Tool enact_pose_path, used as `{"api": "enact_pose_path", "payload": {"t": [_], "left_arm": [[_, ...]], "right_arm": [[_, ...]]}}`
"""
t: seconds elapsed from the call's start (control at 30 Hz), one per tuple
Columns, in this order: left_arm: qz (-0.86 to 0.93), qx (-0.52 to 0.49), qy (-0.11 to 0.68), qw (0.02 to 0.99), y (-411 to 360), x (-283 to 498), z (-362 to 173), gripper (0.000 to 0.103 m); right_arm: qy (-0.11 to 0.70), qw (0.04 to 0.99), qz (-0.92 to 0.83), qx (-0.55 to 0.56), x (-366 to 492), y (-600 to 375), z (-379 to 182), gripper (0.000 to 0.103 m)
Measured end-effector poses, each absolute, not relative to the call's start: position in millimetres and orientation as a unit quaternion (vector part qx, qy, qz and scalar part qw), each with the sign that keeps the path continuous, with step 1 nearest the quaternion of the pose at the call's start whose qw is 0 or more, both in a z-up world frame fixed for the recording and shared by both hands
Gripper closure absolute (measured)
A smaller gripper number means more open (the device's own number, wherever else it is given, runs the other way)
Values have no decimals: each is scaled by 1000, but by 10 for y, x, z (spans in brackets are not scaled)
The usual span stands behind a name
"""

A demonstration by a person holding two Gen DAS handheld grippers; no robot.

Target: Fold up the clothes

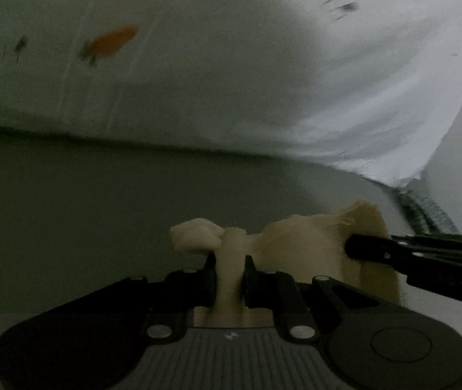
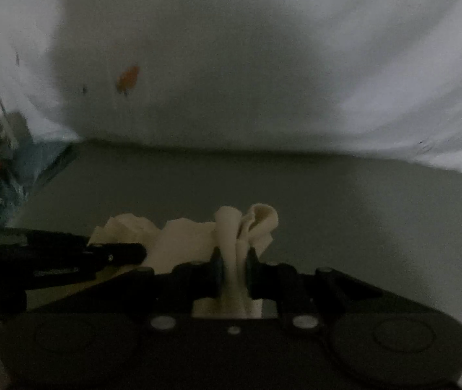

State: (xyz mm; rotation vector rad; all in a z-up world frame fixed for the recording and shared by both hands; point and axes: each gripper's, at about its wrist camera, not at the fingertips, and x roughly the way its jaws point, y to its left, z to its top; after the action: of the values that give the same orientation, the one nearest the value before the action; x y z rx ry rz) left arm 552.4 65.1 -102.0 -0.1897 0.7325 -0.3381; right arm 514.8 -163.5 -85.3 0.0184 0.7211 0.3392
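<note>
A cream garment (image 1: 312,243) is held bunched between the two claws, raised above a plain grey surface (image 1: 101,211), with a white cloth printed with orange and dark motifs (image 1: 198,65) lying along that surface's far edge. On the left, the left claw (image 1: 230,260) is closed tightly on a gathered fold of the cream fabric, a small knot of which bulges out past its fingers. On the right, the right claw (image 2: 234,260) is likewise clamped on a pinched pleat, with a curled lip of cloth rising above its tips; the two claws are seen just beside each other, and the fabric between them sags in loose crumples. The material is judged to be light, thin and quite limp, unlikely to slip while pinched but certain to drape and crease under its own weight. A hold at an edge or corner would be expected to serve better than this mid-cloth bunching, so that a clean fold line can be drawn taut.
</note>
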Motion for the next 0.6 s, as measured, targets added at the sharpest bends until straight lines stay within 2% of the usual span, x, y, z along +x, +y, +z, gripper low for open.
{"api": "enact_pose_path", "payload": {"t": [0.4,0.6], "left_arm": [[-230,-5,273,934,-217,4873,-103,88],[-252,16,246,936,-973,4686,184,88]], "right_arm": [[247,967,64,15,4241,-2400,-132,90],[193,981,13,18,3788,-2783,228,90]]}}
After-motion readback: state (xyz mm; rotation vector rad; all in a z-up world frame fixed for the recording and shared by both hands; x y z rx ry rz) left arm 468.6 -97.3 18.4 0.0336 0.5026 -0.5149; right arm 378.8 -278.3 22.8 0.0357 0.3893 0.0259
